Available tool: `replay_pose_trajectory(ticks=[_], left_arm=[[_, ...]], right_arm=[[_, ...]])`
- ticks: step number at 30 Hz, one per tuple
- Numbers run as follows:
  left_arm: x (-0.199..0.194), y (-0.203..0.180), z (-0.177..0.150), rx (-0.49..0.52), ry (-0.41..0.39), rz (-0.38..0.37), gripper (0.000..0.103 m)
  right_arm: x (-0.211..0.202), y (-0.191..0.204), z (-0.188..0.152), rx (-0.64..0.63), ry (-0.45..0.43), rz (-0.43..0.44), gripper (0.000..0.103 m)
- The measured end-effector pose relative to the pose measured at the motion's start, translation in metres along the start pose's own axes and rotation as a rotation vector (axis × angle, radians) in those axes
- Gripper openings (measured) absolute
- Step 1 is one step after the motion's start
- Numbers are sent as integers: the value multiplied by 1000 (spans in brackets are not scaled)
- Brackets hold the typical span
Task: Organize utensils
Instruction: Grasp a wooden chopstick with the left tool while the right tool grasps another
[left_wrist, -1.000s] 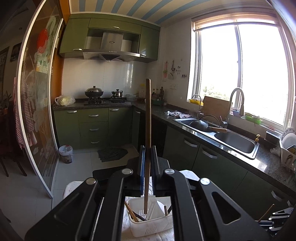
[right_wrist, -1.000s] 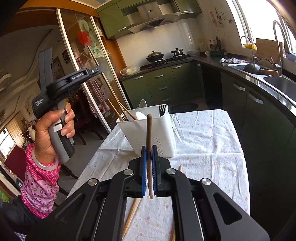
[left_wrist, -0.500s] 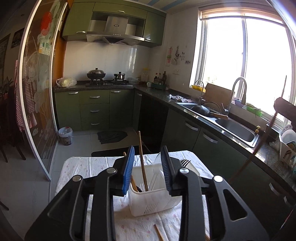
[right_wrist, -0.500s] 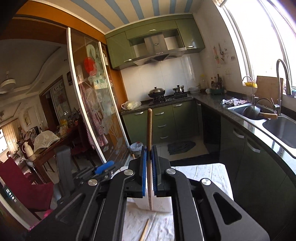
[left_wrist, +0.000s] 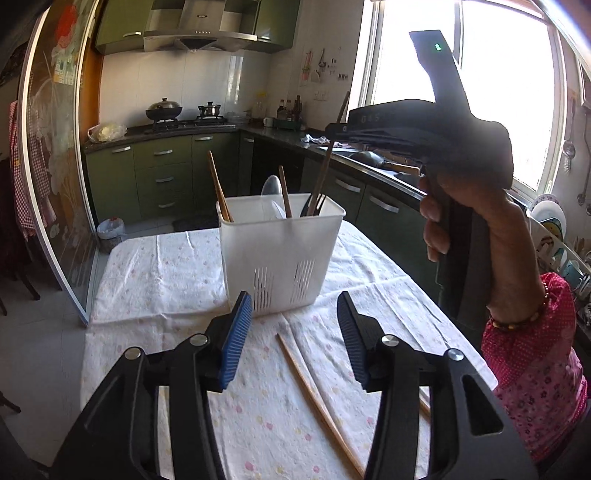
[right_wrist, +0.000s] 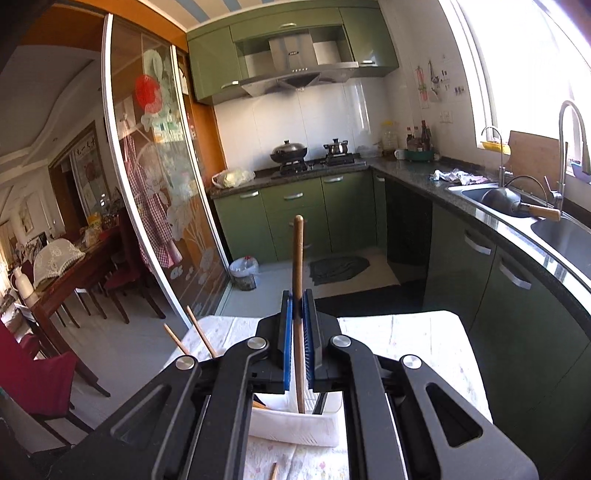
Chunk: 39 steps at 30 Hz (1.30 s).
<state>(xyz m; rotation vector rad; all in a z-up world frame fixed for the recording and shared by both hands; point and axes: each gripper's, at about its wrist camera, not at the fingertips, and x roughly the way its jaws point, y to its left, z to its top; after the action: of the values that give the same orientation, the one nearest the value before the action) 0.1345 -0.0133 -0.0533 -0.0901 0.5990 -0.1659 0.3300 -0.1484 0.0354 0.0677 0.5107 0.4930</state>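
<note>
Green-cabinet kitchen; stove at the back wall, sink under a bright window. Foreground: table with a white floral tablecloth (left_wrist: 177, 266).

White plastic utensil caddy (left_wrist: 282, 254) stands upright on the cloth, vent slots low on its near wall. Contents seen from the left wrist camera: two light wooden chopsticks, a clear spoon, a dark fork, all handle-up and leaning slightly.

Right gripper (right_wrist: 297, 347) is above the caddy, pads pinched tight on a brown wooden stick (right_wrist: 297, 280). Stick is round-tipped and smooth. Long axis near vertical; rounded end up, lower end down inside the caddy's open top. From the left wrist camera the same stick shows as a dark shaft slanting into the caddy's right compartment. Whether its tip touches the bottom cannot be seen.

Left gripper (left_wrist: 293, 332) is low over the cloth, just in front of the caddy, blue pads spread wide, nothing between them.

One loose chopstick (left_wrist: 317, 402) lies flat on the cloth below the left gripper, long axis running diagonally from near the caddy toward the near right edge.
</note>
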Motion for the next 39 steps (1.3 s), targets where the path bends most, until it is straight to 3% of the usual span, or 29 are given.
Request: replay_pose_trajectory(ticks=[1,2,3,7,10,12,16,21,29,32,35,37,39], left_arm=[[2,-1,-4,-9,10,-4,53],[5,-2,-8,-17,22,-6,56],[10,-2,-11,-27,37,-8,58],[38,-3,-22,-80,130,-2,67],[65,-1,-29,-116,226,20,73],[85,-2,-35,-122,297,58,79],[119,-1,-45,-163,392,105,79],[135,-9,-52,-181,418,176,79],[138,-28,-64,-174,451,294,78],[139,-32,-70,-164,444,343,68],[134,-37,-72,-153,417,348,48],[133,-39,-72,-144,419,346,42],[130,-39,-72,-145,416,342,24]], right_arm=[[5,0,-5,-13,19,-1,14],[8,1,-8,-21,36,-3,37],[7,0,-10,-22,32,-7,47],[-28,-6,-19,-20,-36,-38,48],[-70,-19,-38,20,-76,-23,58],[-92,-30,-57,40,-75,-20,60],[-115,-56,-99,85,-33,-29,61],[-126,-95,-133,161,19,-57,61],[-133,-122,-148,208,23,-22,65],[-131,-116,-145,189,35,-8,66],[-127,-111,-147,169,55,6,67],[-114,-101,-147,133,106,1,69],[-97,-92,-153,97,176,15,69]])
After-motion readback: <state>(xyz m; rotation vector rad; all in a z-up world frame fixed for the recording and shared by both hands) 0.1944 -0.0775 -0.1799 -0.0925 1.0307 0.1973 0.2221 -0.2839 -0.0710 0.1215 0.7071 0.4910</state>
